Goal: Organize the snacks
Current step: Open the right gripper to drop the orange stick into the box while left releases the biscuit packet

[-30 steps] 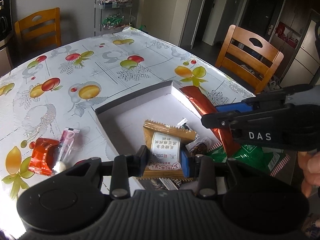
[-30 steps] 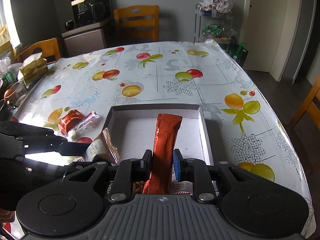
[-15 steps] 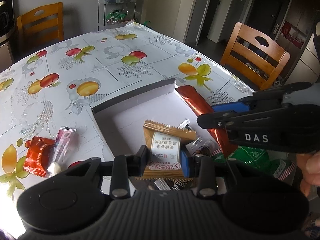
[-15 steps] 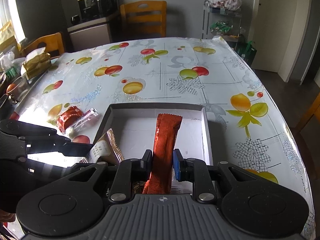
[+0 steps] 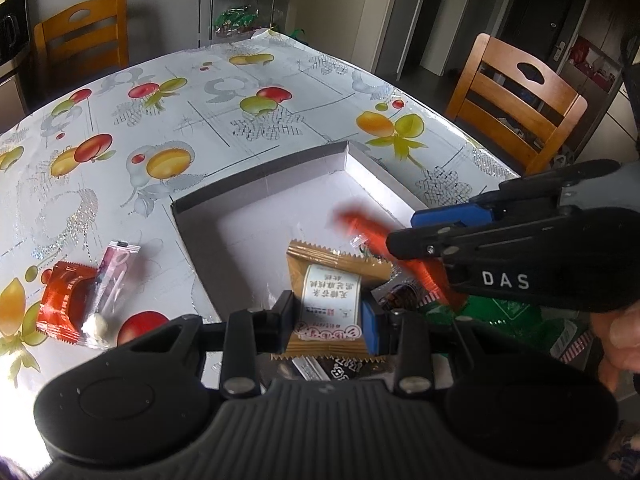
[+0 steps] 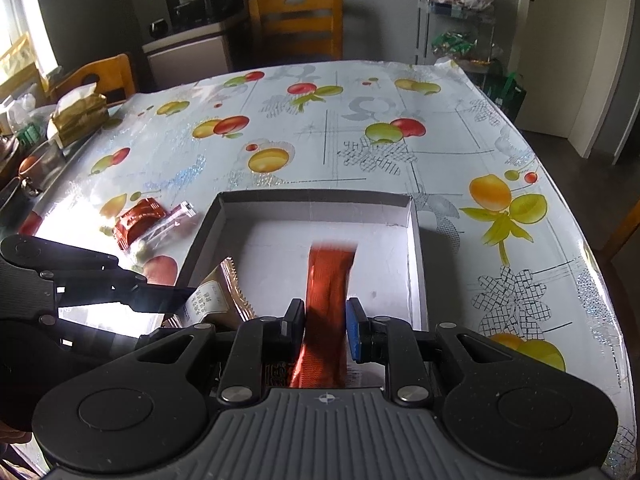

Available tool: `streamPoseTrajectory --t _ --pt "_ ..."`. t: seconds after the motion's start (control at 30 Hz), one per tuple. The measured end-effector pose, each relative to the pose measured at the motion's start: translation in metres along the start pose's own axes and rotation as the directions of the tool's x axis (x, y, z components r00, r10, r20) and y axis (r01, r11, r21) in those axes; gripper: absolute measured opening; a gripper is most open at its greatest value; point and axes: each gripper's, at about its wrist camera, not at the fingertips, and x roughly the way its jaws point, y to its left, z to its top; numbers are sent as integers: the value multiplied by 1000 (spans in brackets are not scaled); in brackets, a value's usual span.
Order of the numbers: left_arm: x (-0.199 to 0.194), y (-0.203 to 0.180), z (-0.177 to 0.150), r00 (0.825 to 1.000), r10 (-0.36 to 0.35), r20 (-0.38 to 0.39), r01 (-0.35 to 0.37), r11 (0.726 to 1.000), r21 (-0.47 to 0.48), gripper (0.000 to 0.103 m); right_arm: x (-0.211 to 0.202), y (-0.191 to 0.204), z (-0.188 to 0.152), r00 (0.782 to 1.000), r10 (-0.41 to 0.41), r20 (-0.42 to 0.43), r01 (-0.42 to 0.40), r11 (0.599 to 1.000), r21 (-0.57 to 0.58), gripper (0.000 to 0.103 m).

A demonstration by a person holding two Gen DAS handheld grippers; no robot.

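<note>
the far end of the long orange-red foil stick packet (image 6: pixel 326 300) is smeared with blur in both views, so its print cannot be read, and its near end is cut off behind the body of the right gripper (image 6: pixel 325 322). the lower edge of the flat tan biscuit packet with a white label (image 5: pixel 330 300) is hidden behind the left gripper (image 5: pixel 329 322), and the dark and green wrappers (image 5: pixel 500 312) below and to the right of that gripper are mostly covered, too little showing to tell what they are. a hand (image 5: pixel 620 332) at the right edge of the left wrist view is cut off by the frame.

the stick packet's long axis runs straight ahead along the right gripper's fingers, its free end reaching out over the floor of the shallow white cardboard box with grey outer walls (image 6: pixel 316 200). the right gripper's jaws are pinched on its sides near the lower part. the biscuit packet stands upright between the left gripper's jaws, which clamp its two side edges, with its crimped top edge pointing away from the gripper over the near part of the box.

to the left of the left gripper, outside the box on the fruit-print plastic tablecloth (image 5: pixel 200 92), lie a crinkled orange-red square packet (image 5: pixel 64 300) and a clear pink-printed sachet (image 5: pixel 110 280), touching each other.
</note>
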Motion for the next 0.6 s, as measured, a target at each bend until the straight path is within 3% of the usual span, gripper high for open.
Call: streamPoseTrajectory --t 0.6 --pt "9 -6 2 1000 -7 -14 6 1000 -7 32 -1 -9 0 1000 -4 10 4 1000 16 24"
